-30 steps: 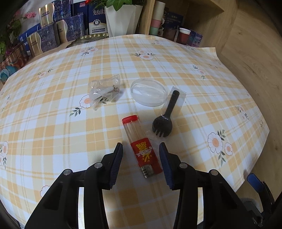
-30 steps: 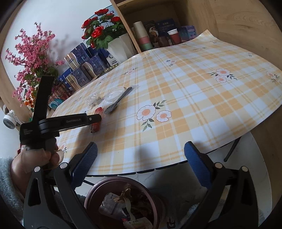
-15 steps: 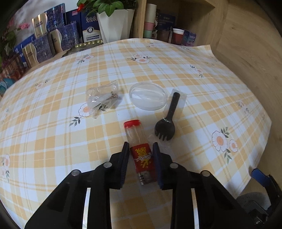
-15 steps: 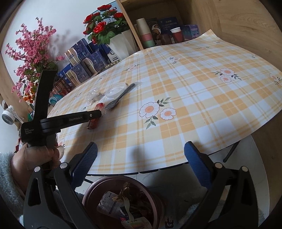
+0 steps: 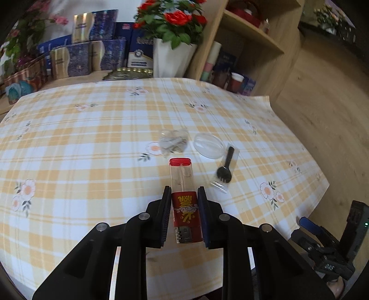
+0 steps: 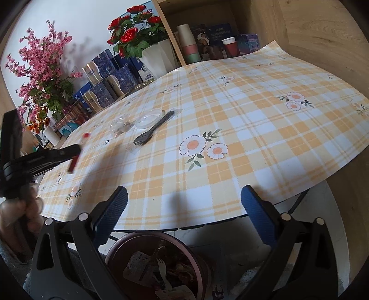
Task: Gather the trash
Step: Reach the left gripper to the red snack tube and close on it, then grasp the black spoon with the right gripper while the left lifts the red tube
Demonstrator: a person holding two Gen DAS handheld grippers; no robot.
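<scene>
Lighting: we see soft daylight, bright overall, no harsh glare. In right wrist view the white wall (image 6: 76,27) behind the pink blossoms (image 6: 39,60) is brightest; faint branch shadows fall on it.
Shadows: we note soft blurred shadows on the tablecloth (image 6: 242,129) near its front edge, and a dim zone under the table around the bin (image 6: 159,260).
Blur: in left wrist view we find bkgd smeared w/ motion blur; shelf (image 5: 249,34) and red flowers (image 5: 175,18) soft, lighter (image 5: 185,205) sharp. The hand (image 6: 20,212) at left is blurred.
Distortion: strong fisheye bend, dark vignette in all corners, both views.
</scene>
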